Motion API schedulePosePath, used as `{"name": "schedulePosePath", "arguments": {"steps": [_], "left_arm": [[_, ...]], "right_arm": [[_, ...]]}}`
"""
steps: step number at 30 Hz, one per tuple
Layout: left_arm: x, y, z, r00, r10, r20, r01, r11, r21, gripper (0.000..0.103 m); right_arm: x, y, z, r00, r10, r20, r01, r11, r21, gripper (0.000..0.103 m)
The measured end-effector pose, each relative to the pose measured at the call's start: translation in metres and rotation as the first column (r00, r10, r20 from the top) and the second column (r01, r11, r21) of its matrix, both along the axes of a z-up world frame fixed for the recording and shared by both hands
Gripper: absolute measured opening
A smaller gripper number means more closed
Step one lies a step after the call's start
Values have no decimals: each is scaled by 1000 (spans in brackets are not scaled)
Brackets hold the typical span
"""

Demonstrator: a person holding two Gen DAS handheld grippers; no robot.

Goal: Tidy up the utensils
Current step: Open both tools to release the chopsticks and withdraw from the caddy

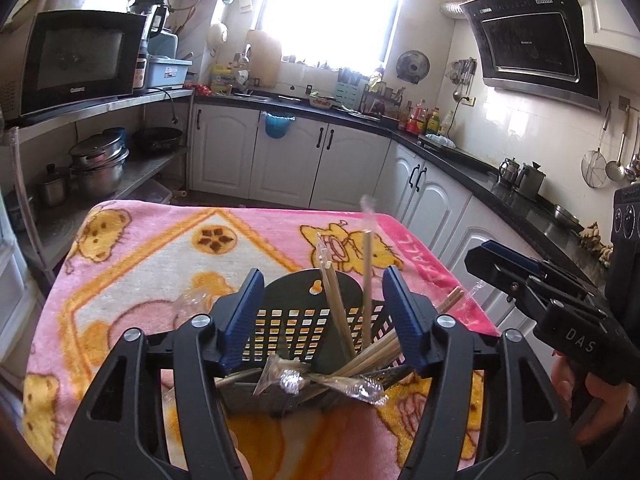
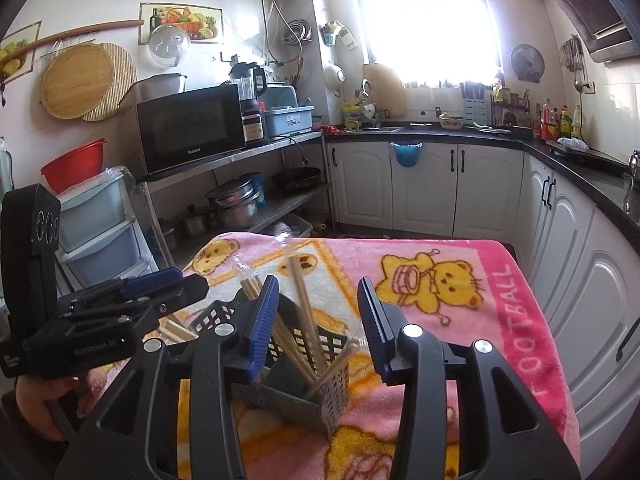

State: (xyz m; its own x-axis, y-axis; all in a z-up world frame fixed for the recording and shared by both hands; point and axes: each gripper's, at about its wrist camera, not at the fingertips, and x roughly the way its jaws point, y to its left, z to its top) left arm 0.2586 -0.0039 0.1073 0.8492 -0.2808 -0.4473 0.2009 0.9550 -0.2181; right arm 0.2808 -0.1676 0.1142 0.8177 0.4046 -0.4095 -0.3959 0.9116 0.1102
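My left gripper (image 1: pixel 322 312) points forward and a little downward, its blue pads (image 1: pixel 244 312) standing apart with nothing pressed between them. My right gripper (image 2: pixel 318 320) sits just beside it on the right, tilted down the same way, its pads (image 2: pixel 262 320) parted too. My right hand (image 1: pixel 588 396) wraps its grip from below; my left hand (image 2: pixel 48 396) does likewise.

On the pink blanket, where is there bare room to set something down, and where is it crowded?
Free: the blanket's far half beyond the black basket, and the right strip along the pink lettered border. Crowded: the near middle, where the basket bristles with chopsticks and wrapped utensils, flanked by the left gripper and right gripper.
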Motion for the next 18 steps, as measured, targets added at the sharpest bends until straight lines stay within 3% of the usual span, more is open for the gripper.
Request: {"name": "schedulePosePath", "arguments": {"steps": [15, 18], "left_arm": [[-35, 6, 8, 999, 25, 22, -25, 1000, -5, 90], [-44, 8, 9, 999, 31, 29, -31, 999, -6, 92]], "right_arm": [[-34, -3, 1, 999, 13, 29, -12, 1000, -10, 62], [-43, -3, -1, 999, 16, 33, -16, 1000, -11, 67]]}}
